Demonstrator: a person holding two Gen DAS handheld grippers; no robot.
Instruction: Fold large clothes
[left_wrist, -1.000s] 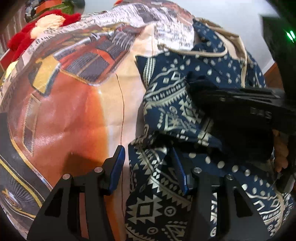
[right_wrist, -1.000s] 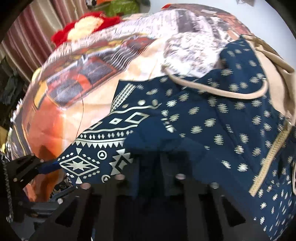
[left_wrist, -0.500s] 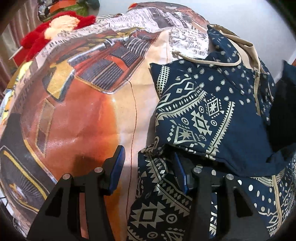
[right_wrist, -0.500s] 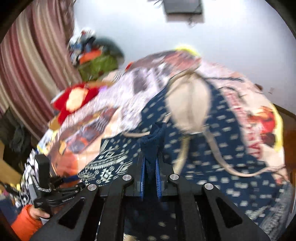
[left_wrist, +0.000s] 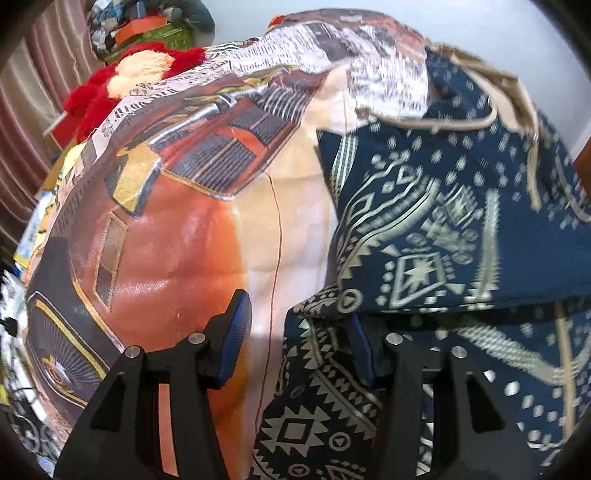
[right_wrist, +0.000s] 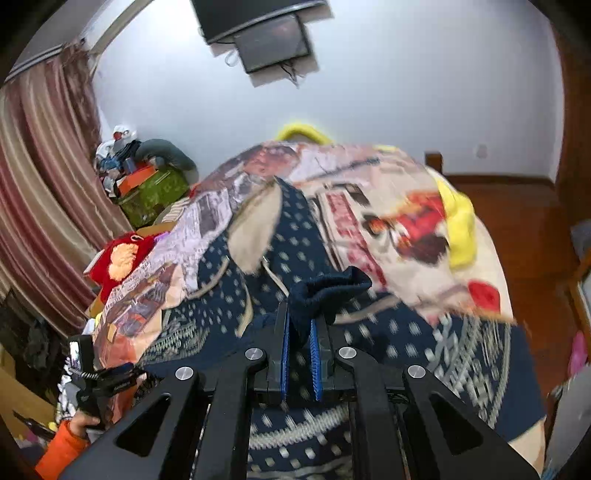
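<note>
A large navy hoodie (left_wrist: 443, 229) with cream geometric patterns and a beige-lined hood lies spread on a bed. In the left wrist view a folded part of it lies over the body. My left gripper (left_wrist: 299, 332) is open, low at the hoodie's left edge, with the cloth edge between its blue pads. My right gripper (right_wrist: 300, 332) is shut on a dark navy cuff (right_wrist: 328, 291) of the hoodie (right_wrist: 295, 236) and holds it above the garment. The left gripper also shows in the right wrist view (right_wrist: 107, 380), held by a hand in an orange sleeve.
The bed cover (left_wrist: 166, 221) has an orange car print. A red plush toy (left_wrist: 129, 77) lies at the bed's far left. A yellow pillow (right_wrist: 458, 229) is at the far right. Striped curtains (right_wrist: 44, 206) and a clutter pile (right_wrist: 147, 184) stand left; wood floor (right_wrist: 517, 229) right.
My right gripper has lifted up and back with the cuff pinched, leaving the left view. The left gripper has stayed at the hoodie's edge, open.
</note>
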